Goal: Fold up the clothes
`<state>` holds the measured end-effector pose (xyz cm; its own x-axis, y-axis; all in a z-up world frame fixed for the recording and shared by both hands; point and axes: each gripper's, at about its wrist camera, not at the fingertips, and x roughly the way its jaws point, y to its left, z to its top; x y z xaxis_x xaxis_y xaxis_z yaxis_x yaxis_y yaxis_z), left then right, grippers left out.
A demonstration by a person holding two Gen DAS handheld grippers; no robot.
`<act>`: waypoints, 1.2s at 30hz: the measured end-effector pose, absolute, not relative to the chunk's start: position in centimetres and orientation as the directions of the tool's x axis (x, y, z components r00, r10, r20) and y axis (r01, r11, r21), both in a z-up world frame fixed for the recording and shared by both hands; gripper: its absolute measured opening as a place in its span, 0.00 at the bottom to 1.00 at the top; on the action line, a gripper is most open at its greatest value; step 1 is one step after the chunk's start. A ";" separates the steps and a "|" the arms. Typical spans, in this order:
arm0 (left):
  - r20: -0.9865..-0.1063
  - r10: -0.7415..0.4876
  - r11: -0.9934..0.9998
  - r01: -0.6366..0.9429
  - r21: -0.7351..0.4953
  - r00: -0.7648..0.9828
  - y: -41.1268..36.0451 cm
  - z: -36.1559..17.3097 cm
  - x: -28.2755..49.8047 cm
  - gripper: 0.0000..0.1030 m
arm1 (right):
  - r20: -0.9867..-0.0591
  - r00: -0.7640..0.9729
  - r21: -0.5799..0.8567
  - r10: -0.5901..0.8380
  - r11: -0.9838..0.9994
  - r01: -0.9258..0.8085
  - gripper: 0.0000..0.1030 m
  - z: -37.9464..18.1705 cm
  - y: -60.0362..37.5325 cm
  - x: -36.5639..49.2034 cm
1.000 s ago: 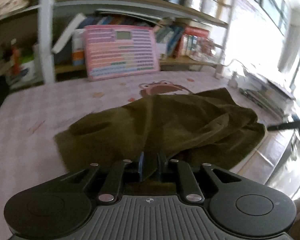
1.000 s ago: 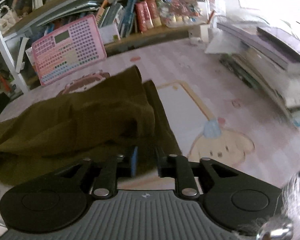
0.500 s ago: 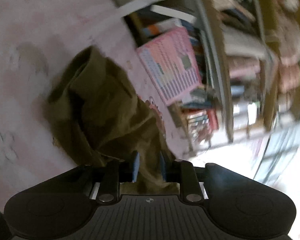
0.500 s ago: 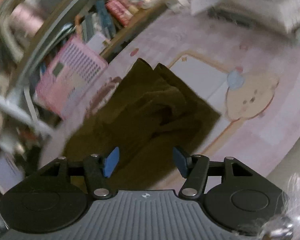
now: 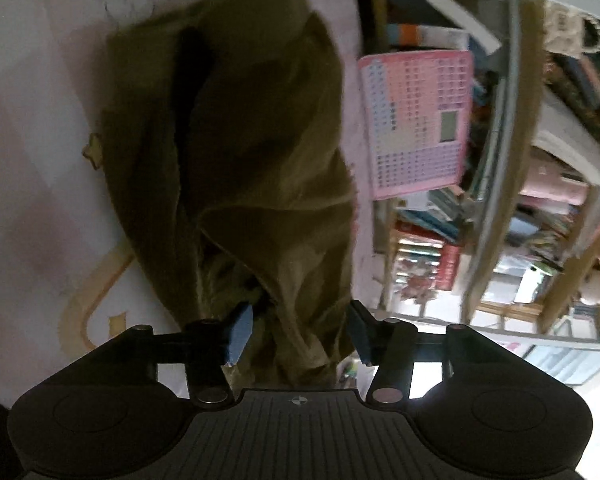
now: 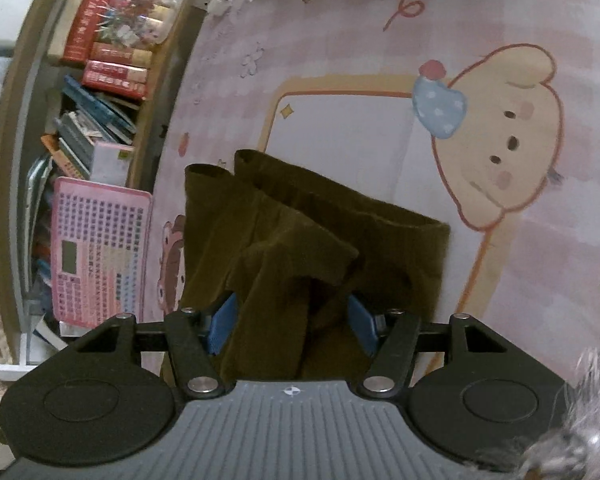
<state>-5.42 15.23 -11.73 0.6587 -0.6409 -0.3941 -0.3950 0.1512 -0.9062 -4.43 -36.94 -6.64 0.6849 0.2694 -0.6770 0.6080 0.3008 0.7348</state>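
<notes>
An olive-brown garment (image 5: 252, 152) lies bunched on the pink cartoon-print table cover (image 5: 28, 184). In the left wrist view my left gripper (image 5: 298, 334) is open, its blue pads (image 5: 240, 332) standing apart with a fold of the cloth passing between them. In the right wrist view the same garment (image 6: 300, 248) lies partly folded over itself, and my right gripper (image 6: 290, 322) is open, with cloth lying between its blue pads (image 6: 222, 324). Both views are rolled sideways.
A pink keypad toy (image 5: 416, 120) leans against a bookshelf (image 5: 540, 184) full of books behind the table; it also shows in the right wrist view (image 6: 98, 256). A dog cartoon (image 6: 500, 136) is printed on the cover (image 6: 340, 40) past the garment.
Both grippers were shut on the garment a second ago and have opened. Both views have rolled sideways, and the cloth now lies slack between the pads.
</notes>
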 end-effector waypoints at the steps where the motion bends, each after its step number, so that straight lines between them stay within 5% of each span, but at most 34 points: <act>1: -0.400 -0.640 0.148 -0.405 -0.902 0.657 15.0 -12.0 -5.2 0.56 | -0.682 0.679 0.731 0.273 0.303 0.612 0.57 -6.8 -37.0 -4.1; 6: -0.409 -0.604 0.119 -0.431 -0.895 0.684 14.9 -12.6 -4.4 0.56 | -0.686 0.663 0.727 0.300 0.331 0.602 0.57 -7.4 -37.4 -2.5; 8: -0.402 -0.576 0.121 -0.413 -0.903 0.712 15.1 -12.1 -4.2 0.43 | -0.678 0.673 0.733 0.295 0.337 0.591 0.37 -7.1 -37.6 -2.3; 9: -0.394 -0.557 0.124 -0.396 -0.910 0.731 15.3 -11.8 -4.1 0.36 | -0.658 0.693 0.749 0.294 0.341 0.567 0.10 -6.8 -37.8 -2.4; 10: -0.374 -0.547 0.129 -0.366 -0.922 0.749 15.6 -11.2 -4.1 0.22 | -0.631 0.719 0.770 0.291 0.344 0.537 0.04 -6.2 -37.9 -2.6; 11: -0.353 -0.538 0.135 -0.336 -0.932 0.765 15.8 -10.6 -4.2 0.14 | -0.595 0.753 0.794 0.282 0.353 0.495 0.03 -5.2 -38.0 -2.9; 14: -0.369 -0.515 0.148 -0.344 -0.927 0.774 16.8 -10.4 -4.9 0.14 | -0.481 0.844 0.831 0.237 0.431 0.352 0.02 -2.1 -38.5 -5.0; 16: -0.380 -0.500 0.156 -0.350 -0.924 0.779 17.4 -10.3 -5.3 0.14 | -0.507 0.835 0.816 0.214 0.432 0.385 0.01 -2.1 -39.1 -6.2; 18: -0.418 -0.490 0.141 -0.404 -0.904 0.764 17.8 -11.3 -5.8 0.24 | -0.582 0.791 0.782 0.190 0.396 0.481 0.01 -3.8 -39.9 -7.1; 21: -0.445 -0.485 0.112 -0.451 -0.886 0.753 17.7 -11.9 -6.1 0.52 | -0.617 0.756 0.779 0.217 0.308 0.547 0.06 -5.6 -40.0 -7.5; 23: -0.449 -0.471 0.120 -0.449 -0.886 0.760 17.8 -11.8 -5.9 0.53 | -0.603 0.751 0.794 0.270 0.299 0.530 0.28 -5.8 -39.3 -6.9; 24: -0.450 -0.463 0.116 -0.451 -0.885 0.764 18.1 -11.8 -6.1 0.53 | -0.603 0.749 0.792 0.274 0.315 0.522 0.48 -5.5 -38.8 -6.6; 33: -0.466 -0.375 0.092 -0.469 -0.879 0.801 19.9 -11.6 -6.9 0.52 | -0.686 0.693 0.722 0.223 0.328 0.609 0.38 -6.5 -38.2 -2.3; 34: -0.471 -0.369 0.088 -0.474 -0.876 0.802 19.9 -11.6 -6.6 0.49 | -0.701 0.678 0.709 0.221 0.324 0.627 0.33 -6.8 -38.2 -1.8; 36: -0.473 -0.359 0.090 -0.474 -0.876 0.804 19.9 -11.4 -6.0 0.26 | -0.728 0.652 0.682 0.213 0.326 0.655 0.16 -7.1 -38.2 -1.3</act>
